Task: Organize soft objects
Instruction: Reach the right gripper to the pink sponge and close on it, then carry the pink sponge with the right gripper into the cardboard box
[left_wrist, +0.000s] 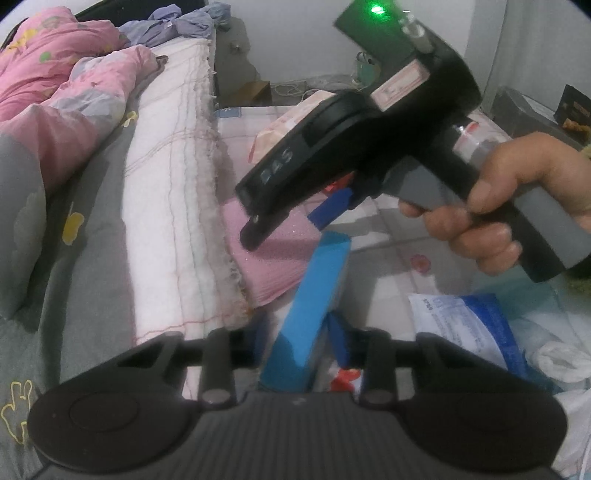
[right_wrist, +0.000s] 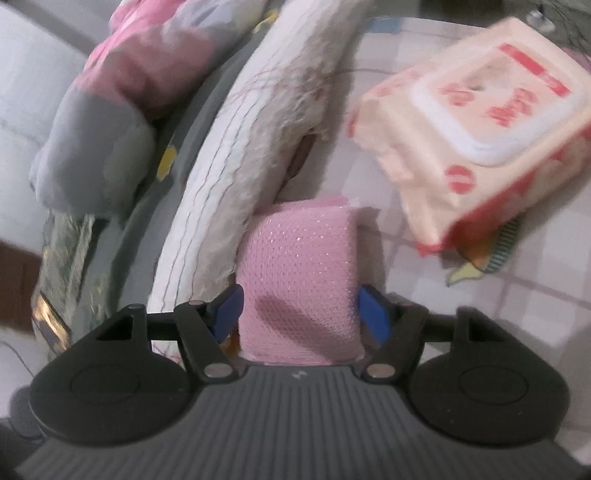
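The blue rectangular foam sponge (left_wrist: 308, 314) stands tilted between the fingers of the left gripper (left_wrist: 299, 347), its long axis running away from the camera and leaning to the right at the top; the blue pads (left_wrist: 341, 341) appear to pinch its lower end, though the contact is partly hidden. The pink knitted-mesh sponge block (right_wrist: 299, 280) lies on the bed, its long side pointing away from the right wrist camera, tucked against the frayed edge of the white quilted blanket (right_wrist: 236, 177). The right gripper (right_wrist: 301, 314) straddles it with jaws spread; whether the pads touch its sides is hard to tell through the blur. A hand (left_wrist: 517, 214) holds that gripper's grey handle. The surface is a pale checked bedsheet (right_wrist: 498, 317). A pink-and-white wet-wipe pack (right_wrist: 476, 140) lies on it near the pink sponge, and a crumpled pink quilt (left_wrist: 55, 96) sits beyond the blanket.
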